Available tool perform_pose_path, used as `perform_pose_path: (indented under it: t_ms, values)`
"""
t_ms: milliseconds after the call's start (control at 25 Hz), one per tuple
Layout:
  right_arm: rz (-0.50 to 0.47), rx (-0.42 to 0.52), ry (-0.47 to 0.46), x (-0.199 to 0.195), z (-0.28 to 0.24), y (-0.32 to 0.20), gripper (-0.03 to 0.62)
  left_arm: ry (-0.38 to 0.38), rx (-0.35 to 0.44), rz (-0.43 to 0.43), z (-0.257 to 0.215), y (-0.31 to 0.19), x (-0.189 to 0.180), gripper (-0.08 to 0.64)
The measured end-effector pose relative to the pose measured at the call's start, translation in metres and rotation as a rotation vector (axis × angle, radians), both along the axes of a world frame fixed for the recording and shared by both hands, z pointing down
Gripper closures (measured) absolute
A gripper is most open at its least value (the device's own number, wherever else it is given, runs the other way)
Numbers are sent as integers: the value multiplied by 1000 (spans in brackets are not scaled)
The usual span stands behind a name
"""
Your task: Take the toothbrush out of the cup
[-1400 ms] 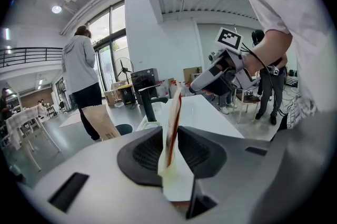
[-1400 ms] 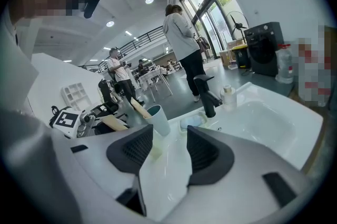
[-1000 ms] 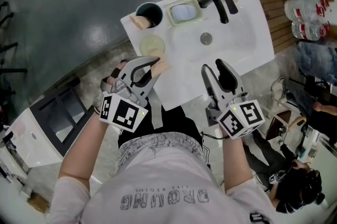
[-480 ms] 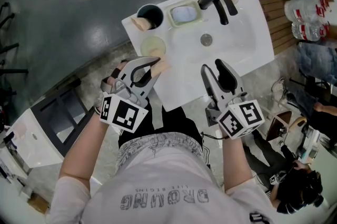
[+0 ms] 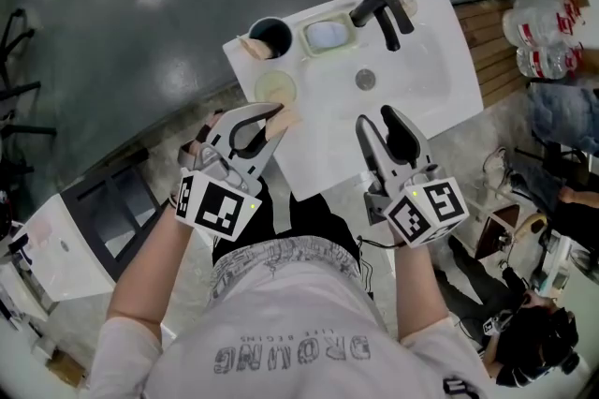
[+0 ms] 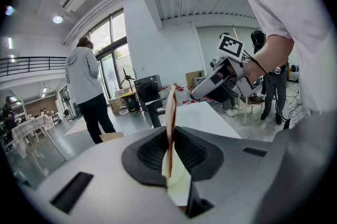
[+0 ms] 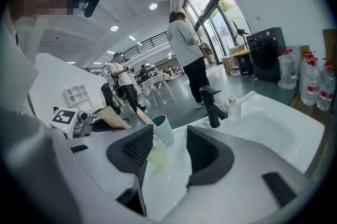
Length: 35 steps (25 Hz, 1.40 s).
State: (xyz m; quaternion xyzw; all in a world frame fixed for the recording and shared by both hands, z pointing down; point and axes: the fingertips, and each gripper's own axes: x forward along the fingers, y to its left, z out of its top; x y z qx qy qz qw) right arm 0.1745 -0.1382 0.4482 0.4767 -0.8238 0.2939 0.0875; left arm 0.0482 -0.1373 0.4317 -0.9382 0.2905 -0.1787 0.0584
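A dark cup (image 5: 270, 33) stands at the sink counter's back left corner, with a flat tan piece (image 5: 251, 47) leaning out of it. In the right gripper view the cup (image 7: 164, 129) shows pale, with that piece (image 7: 142, 115) sticking up. My left gripper (image 5: 278, 112) is at the counter's near left edge, shut on a second flat tan toothbrush (image 5: 287, 117). Seen edge-on in the left gripper view, this toothbrush (image 6: 169, 112) sits between the jaws, which have just been closing on it. My right gripper (image 5: 383, 131) is open and empty over the counter's front edge.
A white sink basin (image 5: 412, 69) with a drain (image 5: 365, 80) and a black faucet (image 5: 381, 8) fills the counter's right half. A pale soap dish (image 5: 327, 36) and a round yellowish disc (image 5: 275, 88) lie near the cup. Water bottles (image 5: 543, 22) stand at the right.
The left gripper keeps its hold on the tan toothbrush and has lifted slightly. The view itself has shifted a little. The right gripper stays where it was.
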Motion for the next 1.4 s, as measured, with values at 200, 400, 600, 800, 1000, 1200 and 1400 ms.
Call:
perform_pose_path:
  t_ms: [200,400,600,800,1000,1200,1400]
  values:
    - [-6,32,-9,-3,-13,0,380,28,23,-34,-23,0,-6,505]
    - [-19,62,-18,-8,-26,3,380,54,50,-72,-45,2,-14,505]
    - [-32,92,-24,-12,-38,4,381,44,97,-90,-72,3,-23,505]
    - [-42,120,-30,-18,-51,5,382,55,122,-121,-94,7,-33,505]
    - [-53,138,-37,-23,-61,5,382,84,138,-169,-111,8,-47,505]
    - [-67,151,-37,-28,-66,2,382,96,147,-241,-118,5,-69,505]
    - [-80,155,-37,-36,-70,-2,383,128,128,-331,-118,2,-95,505]
